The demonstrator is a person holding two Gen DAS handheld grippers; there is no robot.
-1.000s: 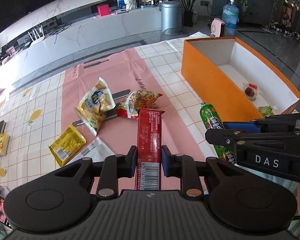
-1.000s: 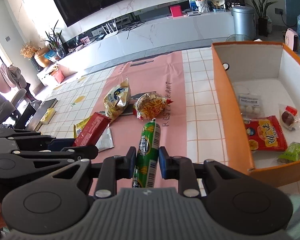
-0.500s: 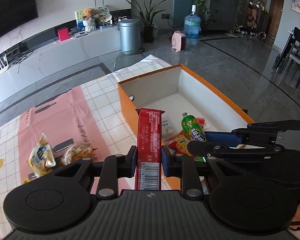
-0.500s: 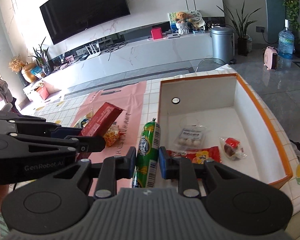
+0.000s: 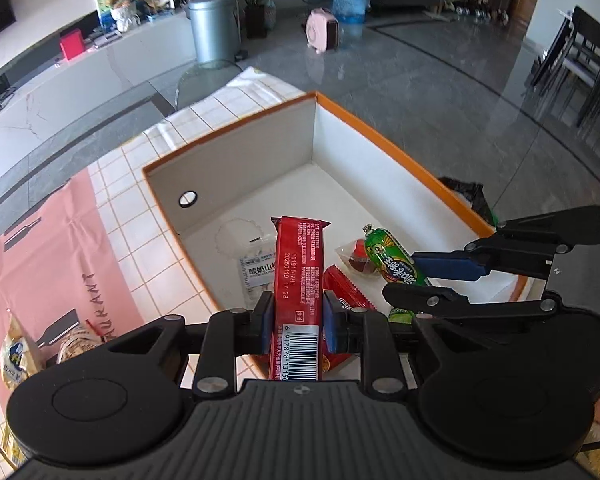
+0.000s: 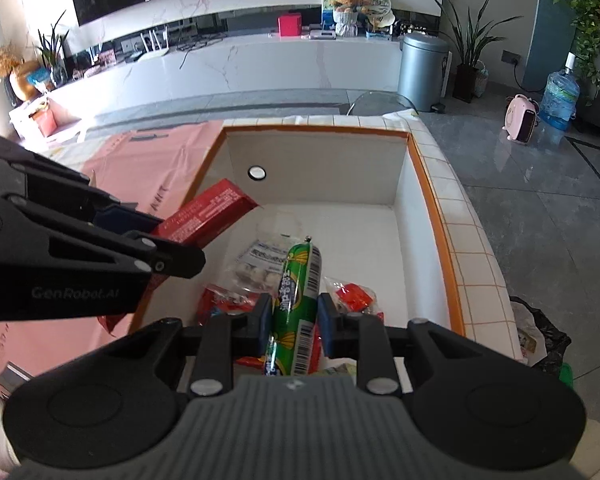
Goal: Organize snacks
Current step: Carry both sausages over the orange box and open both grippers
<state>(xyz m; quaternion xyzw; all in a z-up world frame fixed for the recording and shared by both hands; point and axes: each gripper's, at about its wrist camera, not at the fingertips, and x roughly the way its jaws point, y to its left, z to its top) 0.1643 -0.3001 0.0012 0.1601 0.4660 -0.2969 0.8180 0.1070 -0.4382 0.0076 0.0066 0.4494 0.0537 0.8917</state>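
Observation:
My left gripper (image 5: 298,320) is shut on a long red snack bar (image 5: 299,272) and holds it above the near left part of the orange box (image 5: 400,152). My right gripper (image 6: 294,318) is shut on a green sausage stick (image 6: 296,292) and holds it above the middle of the same box (image 6: 428,184). In the box lie a clear packet of white sweets (image 6: 260,260), a flat red packet (image 5: 346,292) and a small red-wrapped sweet (image 6: 354,296). The red bar also shows in the right wrist view (image 6: 208,216), the green stick in the left wrist view (image 5: 394,260).
The box stands at the right end of a tiled table with a pink runner (image 5: 48,260). Two snack bags (image 5: 18,356) lie on the runner at the left. A black bag (image 6: 540,340) sits on the floor past the table's right edge.
Both grippers have swung right from the snack pile on the runner to above the orange box, each still holding its snack.

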